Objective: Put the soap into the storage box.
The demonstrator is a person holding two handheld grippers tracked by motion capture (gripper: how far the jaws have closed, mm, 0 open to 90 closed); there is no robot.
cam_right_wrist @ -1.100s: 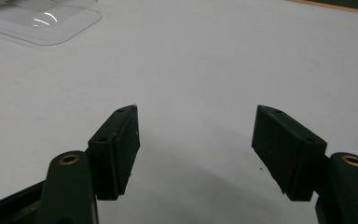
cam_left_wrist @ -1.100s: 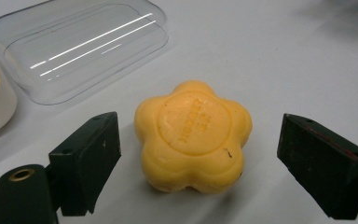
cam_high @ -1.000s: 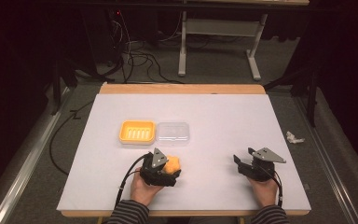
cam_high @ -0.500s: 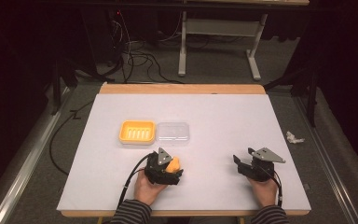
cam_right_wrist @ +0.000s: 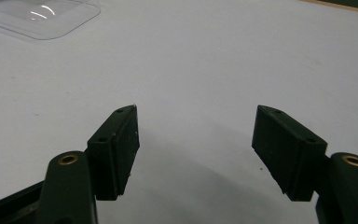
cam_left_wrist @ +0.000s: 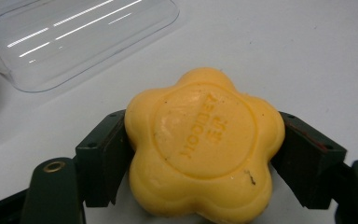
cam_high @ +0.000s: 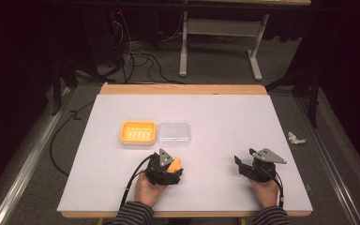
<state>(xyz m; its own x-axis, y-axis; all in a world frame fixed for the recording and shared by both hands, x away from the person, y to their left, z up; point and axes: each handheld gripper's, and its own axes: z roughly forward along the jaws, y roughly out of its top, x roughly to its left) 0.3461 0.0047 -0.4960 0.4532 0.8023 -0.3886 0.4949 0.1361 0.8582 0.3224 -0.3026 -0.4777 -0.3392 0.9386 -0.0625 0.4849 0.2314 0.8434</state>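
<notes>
A yellow flower-shaped soap point(cam_left_wrist: 203, 144) with a stamped round centre sits between the jaws of my left gripper point(cam_high: 172, 168), which is shut on it at the table's front left of centre. Just beyond it an orange ridged soap dish point(cam_high: 138, 132) lies beside a clear plastic lid point(cam_high: 173, 134), both resting on the white table top. The lid point(cam_left_wrist: 74, 37) is close ahead of the soap. My right gripper point(cam_high: 240, 165) rests at the front right, open, with nothing but bare white surface between its jaws point(cam_right_wrist: 196, 116).
The white sheet point(cam_high: 225, 122) covers the table up to a wooden far edge point(cam_high: 183, 89). A crumpled white scrap point(cam_high: 296, 138) lies on the floor to the right. Cables point(cam_high: 140, 61) and a desk frame point(cam_high: 220, 47) are beyond the table.
My left gripper, with the soap in it, has edged slightly to the right and forward. The right gripper has stayed put.
</notes>
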